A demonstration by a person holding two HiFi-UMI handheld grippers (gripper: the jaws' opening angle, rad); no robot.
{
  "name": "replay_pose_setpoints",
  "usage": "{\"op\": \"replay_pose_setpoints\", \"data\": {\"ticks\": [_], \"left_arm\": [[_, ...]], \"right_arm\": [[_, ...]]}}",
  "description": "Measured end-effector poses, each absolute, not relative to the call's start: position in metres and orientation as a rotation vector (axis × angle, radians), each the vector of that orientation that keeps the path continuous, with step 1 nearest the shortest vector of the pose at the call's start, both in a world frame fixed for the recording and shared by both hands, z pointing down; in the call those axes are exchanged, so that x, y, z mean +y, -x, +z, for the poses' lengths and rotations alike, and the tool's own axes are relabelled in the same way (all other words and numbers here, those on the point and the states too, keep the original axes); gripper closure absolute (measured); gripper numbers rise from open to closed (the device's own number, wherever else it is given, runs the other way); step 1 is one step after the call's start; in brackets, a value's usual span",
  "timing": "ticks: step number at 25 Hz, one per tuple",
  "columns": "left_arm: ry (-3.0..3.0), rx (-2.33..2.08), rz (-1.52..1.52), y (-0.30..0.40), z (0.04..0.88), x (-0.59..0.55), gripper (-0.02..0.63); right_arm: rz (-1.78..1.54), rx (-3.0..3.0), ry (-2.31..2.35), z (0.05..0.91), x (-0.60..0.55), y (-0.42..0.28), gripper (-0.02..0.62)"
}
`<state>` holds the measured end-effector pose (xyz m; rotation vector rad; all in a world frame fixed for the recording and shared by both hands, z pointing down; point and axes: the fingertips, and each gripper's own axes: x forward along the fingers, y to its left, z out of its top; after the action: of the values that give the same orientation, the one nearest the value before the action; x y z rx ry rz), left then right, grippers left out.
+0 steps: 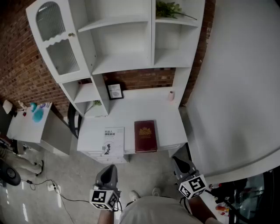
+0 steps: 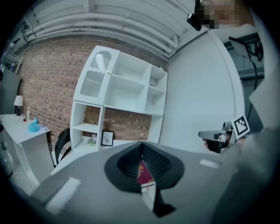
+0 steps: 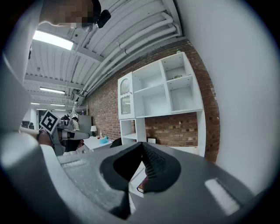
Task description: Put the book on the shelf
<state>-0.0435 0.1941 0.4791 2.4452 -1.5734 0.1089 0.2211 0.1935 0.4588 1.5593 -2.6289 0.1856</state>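
A dark red book (image 1: 145,136) with a gold crest lies flat near the front edge of the white desk (image 1: 138,105). A white book (image 1: 113,141) lies to its left. The white shelf unit (image 1: 127,39) rises behind the desk with open compartments. My left gripper (image 1: 107,172) is held low in front of the desk, shut and empty. My right gripper (image 1: 180,162) is level with it to the right, also shut and empty. In the left gripper view the red book (image 2: 145,172) shows through the jaw notch. In the right gripper view a corner of the red book (image 3: 142,187) shows.
A small framed picture (image 1: 115,91) and a pink cup (image 1: 171,96) stand at the desk's back. A green plant (image 1: 168,8) sits on the top right shelf. A black chair (image 1: 72,120) stands left of the desk, and a white side table (image 1: 27,122) with teal items lies farther left. A white wall (image 1: 236,87) closes the right side.
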Motion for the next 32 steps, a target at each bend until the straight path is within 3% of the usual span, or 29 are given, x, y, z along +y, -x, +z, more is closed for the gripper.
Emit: {"op": "replay_pose_setpoints", "data": {"ticks": [32], "left_arm": [[-2.305, -1.633, 0.218, -0.013, 0.529, 0.194, 0.600]], "right_arm": [[0.276, -2.599, -1.501, 0.504, 0.156, -0.267, 0.594]]}}
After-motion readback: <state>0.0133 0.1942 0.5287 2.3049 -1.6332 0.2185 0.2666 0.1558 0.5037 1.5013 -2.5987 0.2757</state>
